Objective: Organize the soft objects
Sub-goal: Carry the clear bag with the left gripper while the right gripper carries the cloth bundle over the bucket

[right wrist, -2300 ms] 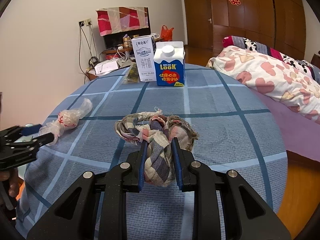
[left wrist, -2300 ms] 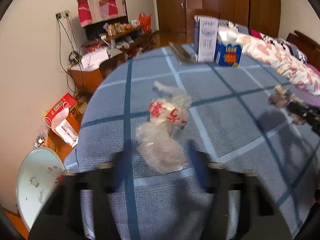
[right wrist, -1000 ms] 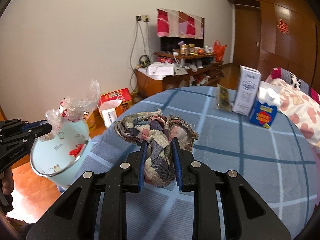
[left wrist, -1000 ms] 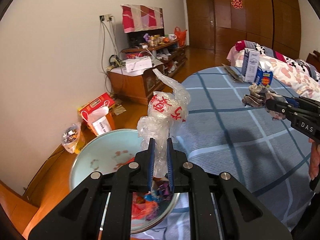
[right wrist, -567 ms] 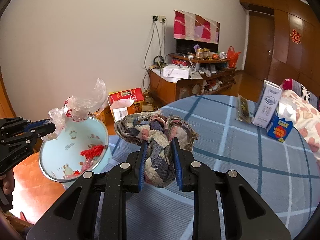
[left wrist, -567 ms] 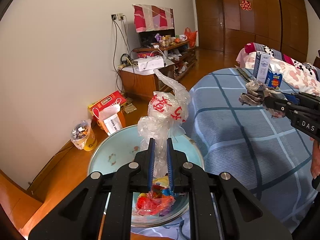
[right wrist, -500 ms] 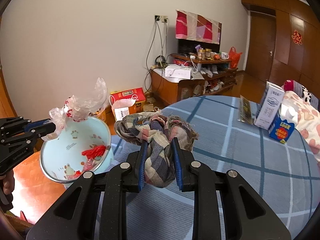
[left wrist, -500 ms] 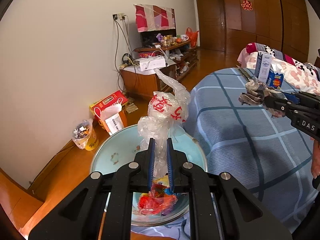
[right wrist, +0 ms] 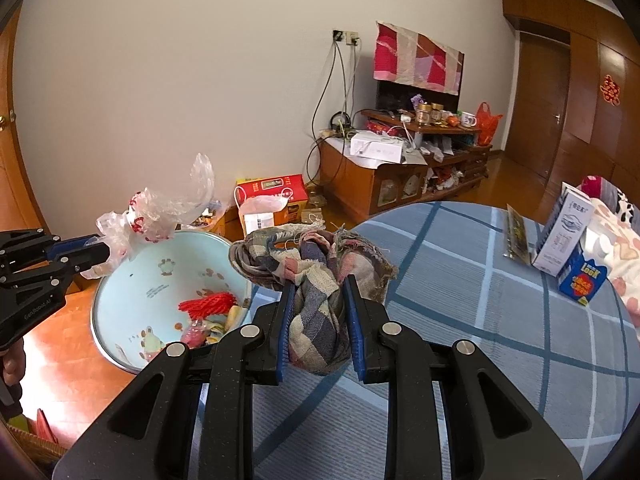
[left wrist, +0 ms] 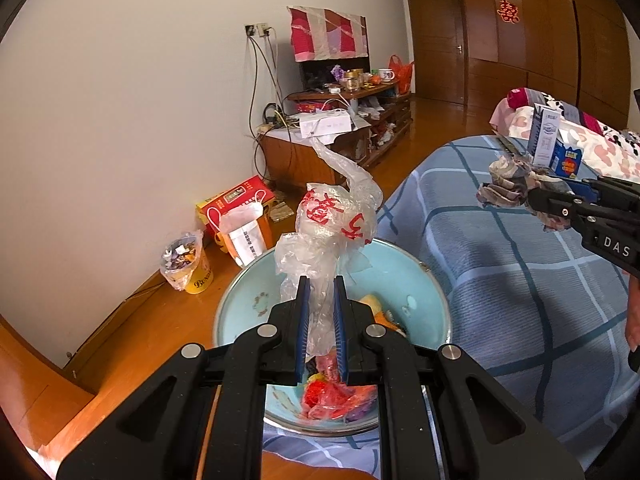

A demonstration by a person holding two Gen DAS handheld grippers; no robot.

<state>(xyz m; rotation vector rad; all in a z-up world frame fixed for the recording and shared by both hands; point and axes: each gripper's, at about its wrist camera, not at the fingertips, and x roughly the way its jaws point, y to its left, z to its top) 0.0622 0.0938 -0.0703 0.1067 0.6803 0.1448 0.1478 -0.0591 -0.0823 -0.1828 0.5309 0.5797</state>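
The left tongs [left wrist: 320,292] are clamped tight on a crumpled clear plastic bag [left wrist: 330,224] printed with red characters; its neck is pinched between the blue pads and the puffed body stands up above the tips, with a thin twisted tail curling higher still. The right tongs [right wrist: 318,292] are closed on a bunched plaid cloth [right wrist: 312,264] in faded grey, blue, pink and cream, frayed at the edges, which bulges over the fingertips and hangs in a fold between them. Directly below and ahead of the left tongs sits a pale blue enamel basin [left wrist: 236,300] with small printed figures on its inner wall; in its bottom lie a red netted bundle [right wrist: 208,304] and other small colourful soft pieces. The bag is held over the basin, clear of its rim. In the right wrist view the cloth hangs beside the basin's right edge, above the near border of a blue checked cover [right wrist: 500,300] that spreads over the rounded tabletop. Far across that cover stand a tall white carton [right wrist: 562,232] and a blue carton [right wrist: 582,280], touching each other, with a flat packet [right wrist: 516,232] lying just beside them. Beyond lie an orange wooden floor [left wrist: 132,332], a red box [left wrist: 236,204] against the white wall, a low wooden cabinet [right wrist: 372,184] crowded with clutter, dark wooden doors, and a heart-patterned quilt [left wrist: 600,148] at the right edge.
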